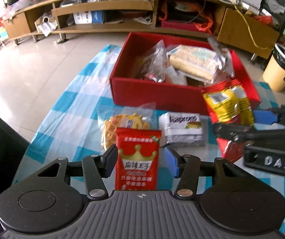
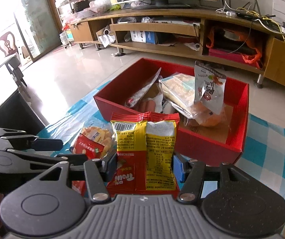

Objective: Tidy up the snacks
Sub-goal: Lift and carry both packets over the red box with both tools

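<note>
Snacks part-sorted: two packs in grippers, rest split between red box and cloth.

Red box (image 1: 154,91) sits on blue/white check cloth (image 1: 72,107), open top, holding several packs incl. a long pale cracker pack (image 1: 194,63) and a white pouch (image 2: 210,87) standing upright toward box's far right side. Left gripper (image 1: 140,159) is on the near side of box, fingers narrow, pads pressed on both edges of red crown pack (image 1: 137,159), pack upright. Right gripper (image 2: 144,167) also on near side, at box's right front corner, fingers narrow, clamped on red/yellow pack (image 2: 144,151), back label facing camera. On cloth just in front of box: clear bag of yellow biscuits (image 1: 126,123) and white/silver Kaprons pack (image 1: 184,129), side by side, both untouched. Wooden TV unit (image 2: 162,31) stands well behind box.
</note>
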{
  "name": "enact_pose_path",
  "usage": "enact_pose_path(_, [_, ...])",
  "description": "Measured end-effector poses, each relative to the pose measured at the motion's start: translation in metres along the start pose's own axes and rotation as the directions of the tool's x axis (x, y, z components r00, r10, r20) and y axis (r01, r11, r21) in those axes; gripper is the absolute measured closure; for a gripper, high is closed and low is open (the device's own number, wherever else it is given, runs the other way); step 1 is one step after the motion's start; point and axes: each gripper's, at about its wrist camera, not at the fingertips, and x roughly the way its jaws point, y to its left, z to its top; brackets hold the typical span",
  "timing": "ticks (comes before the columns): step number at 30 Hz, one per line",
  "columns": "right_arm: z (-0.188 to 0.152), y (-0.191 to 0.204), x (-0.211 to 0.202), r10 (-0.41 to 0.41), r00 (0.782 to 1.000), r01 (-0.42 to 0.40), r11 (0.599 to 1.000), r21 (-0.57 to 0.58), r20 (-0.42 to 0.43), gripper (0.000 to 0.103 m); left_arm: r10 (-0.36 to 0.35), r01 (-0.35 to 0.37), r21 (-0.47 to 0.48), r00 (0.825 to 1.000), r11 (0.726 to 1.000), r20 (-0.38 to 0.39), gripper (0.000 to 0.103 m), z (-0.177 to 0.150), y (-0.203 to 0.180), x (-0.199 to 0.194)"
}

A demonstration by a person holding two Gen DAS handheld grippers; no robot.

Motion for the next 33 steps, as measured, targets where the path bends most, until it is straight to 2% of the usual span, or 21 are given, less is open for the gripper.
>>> enact_pose_path(2, [0.0, -0.001, 0.001, 0.001, 1.0, -0.001, 1.0, 0.004, -0.003, 0.047, -0.033, 0.032, -0.007, 0.999, 0.999, -0.036, 0.023, -0.004, 0.004, 0.005])
enact_pose_path(4, [0.0, -0.002, 0.0, 0.003, 1.0, -0.003, 1.0, 0.007, -0.001, 0.047, -0.038, 0.036, -0.028, 0.998, 0.999, -0.054, 0.016, -0.008, 0.007, 0.013])
enact_pose_path(7, [0.0, -0.002, 0.001, 0.006, 1.0, -0.006, 1.0, 0.012, -0.002, 0.047, 0.003, -0.006, -0.032, 0.997, 0.999, -0.081, 0.015, -0.008, 0.006, 0.029])
enact_pose_path(9, [0.0, -0.001, 0.001, 0.009, 1.0, -0.009, 1.0, 0.011, -0.006, 0.047, 0.026, -0.029, -0.028, 0.995, 0.999, -0.097, 0.018, -0.008, 0.003, 0.04])
enact_pose_path(11, [-0.001, -0.001, 0.001, 0.01, 1.0, -0.01, 1.0, 0.006, -0.008, 0.047, 0.027, -0.032, -0.033, 0.99, 0.999, -0.138, 0.034, -0.01, 0.003, 0.049])
enact_pose_path(14, [-0.001, -0.004, -0.001, 0.011, 1.0, -0.011, 1.0, 0.012, -0.005, 0.047, -0.008, -0.005, -0.07, 0.982, 0.998, -0.189, 0.042, -0.017, 0.008, 0.052])
enact_pose_path(20, [0.004, -0.011, -0.011, 0.004, 1.0, -0.005, 0.999, 0.039, 0.026, 0.047, -0.063, 0.048, -0.105, 0.987, 0.993, -0.149, 0.044, -0.016, 0.015, 0.029])
enact_pose_path(26, [0.011, -0.018, -0.017, -0.003, 0.999, 0.0, 0.998, 0.057, 0.054, 0.047, -0.117, 0.111, -0.121, 0.992, 0.986, -0.042, 0.043, 0.006, 0.011, -0.002])
enact_pose_path(29, [0.019, -0.024, -0.016, -0.013, 0.998, 0.008, 0.997, 0.074, 0.066, 0.047, -0.113, 0.113, -0.112, 0.994, 0.987, 0.008, 0.043, 0.022, 0.008, -0.01])
enact_pose_path(33, [0.029, -0.03, -0.012, -0.02, 0.997, 0.013, 0.996, 0.091, 0.077, 0.047, -0.097, 0.101, -0.104, 0.995, 0.989, 0.036, 0.043, 0.042, 0.001, -0.006])
